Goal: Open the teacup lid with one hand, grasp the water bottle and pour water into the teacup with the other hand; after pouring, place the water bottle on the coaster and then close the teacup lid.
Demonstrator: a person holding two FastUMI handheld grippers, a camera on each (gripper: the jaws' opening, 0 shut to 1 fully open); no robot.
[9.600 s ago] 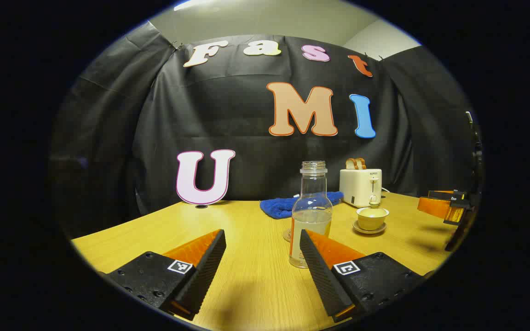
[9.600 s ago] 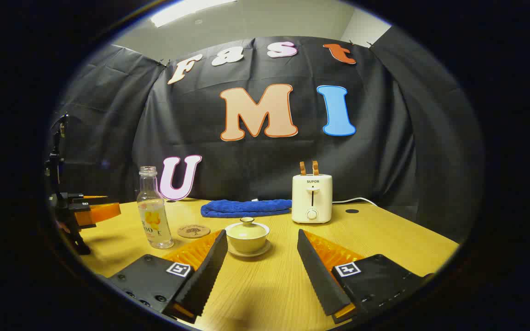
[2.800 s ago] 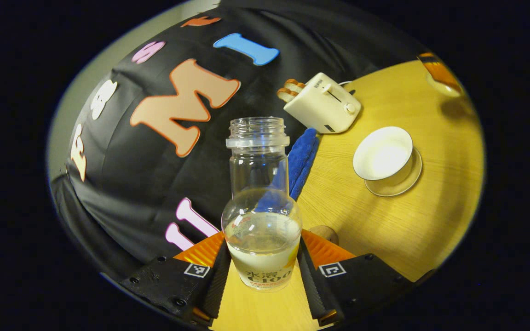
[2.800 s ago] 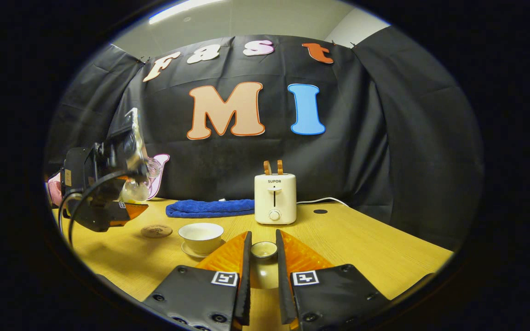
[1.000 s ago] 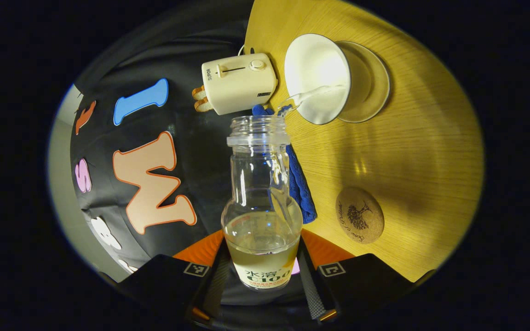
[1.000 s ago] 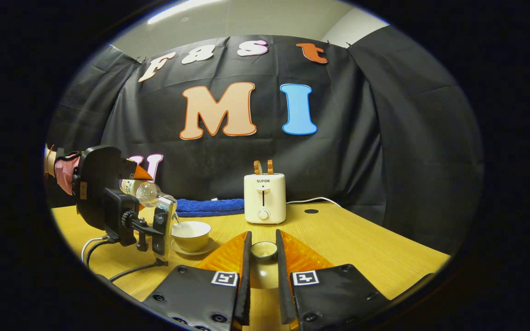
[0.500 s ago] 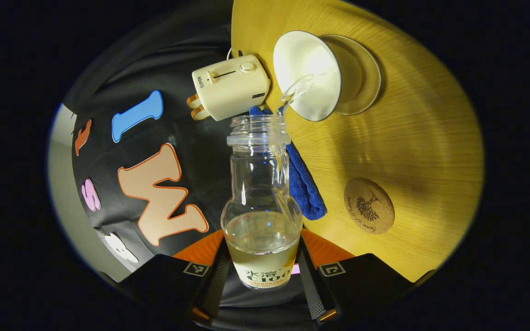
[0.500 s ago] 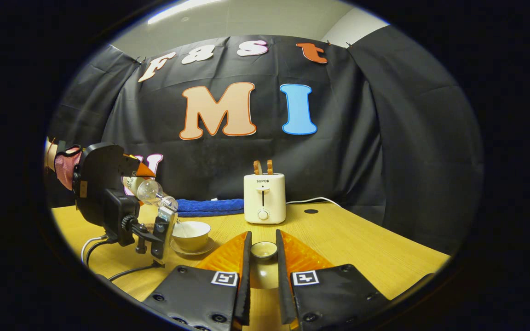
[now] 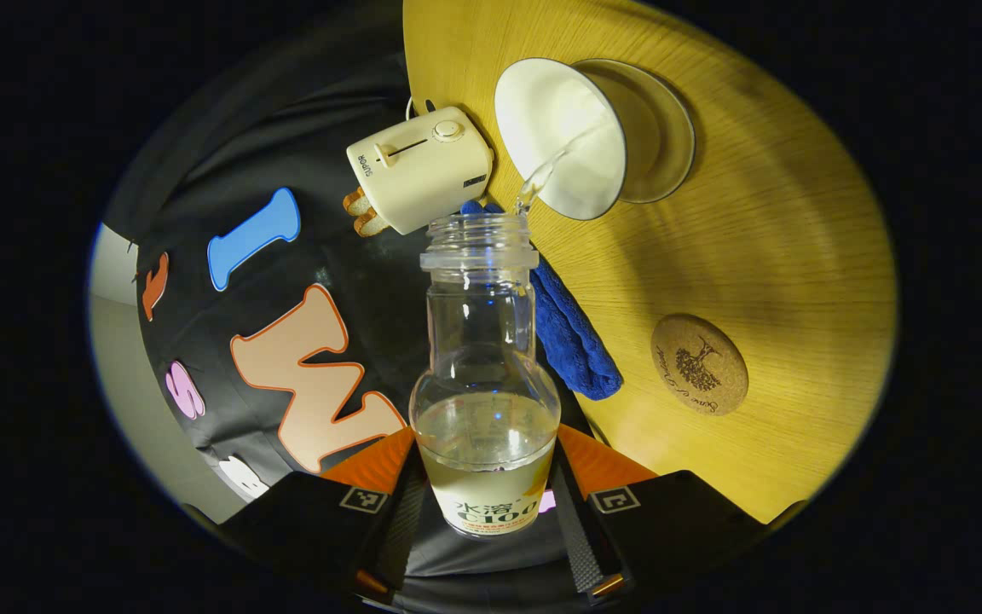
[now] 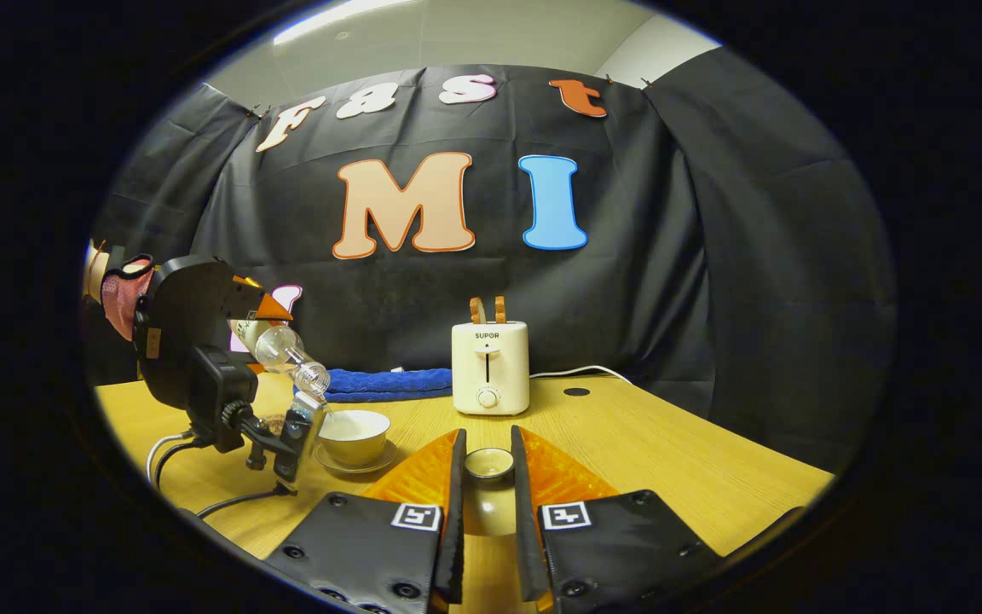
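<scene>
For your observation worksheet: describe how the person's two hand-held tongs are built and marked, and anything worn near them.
Both tongs, the left tongs and the right tongs, have black bolted bodies, each half carrying a small square black-and-white marker. In the right gripper view, black cables trail from the left one, and a pink mesh sleeve shows behind it.

Since half a second ago the bottle (image 9: 485,375) has tipped slightly further, its neck pointing lower toward the cup (image 10: 355,436) at lower left of the right gripper view. The coaster (image 9: 699,364) has drifted slightly up and right in the left gripper view.
</scene>
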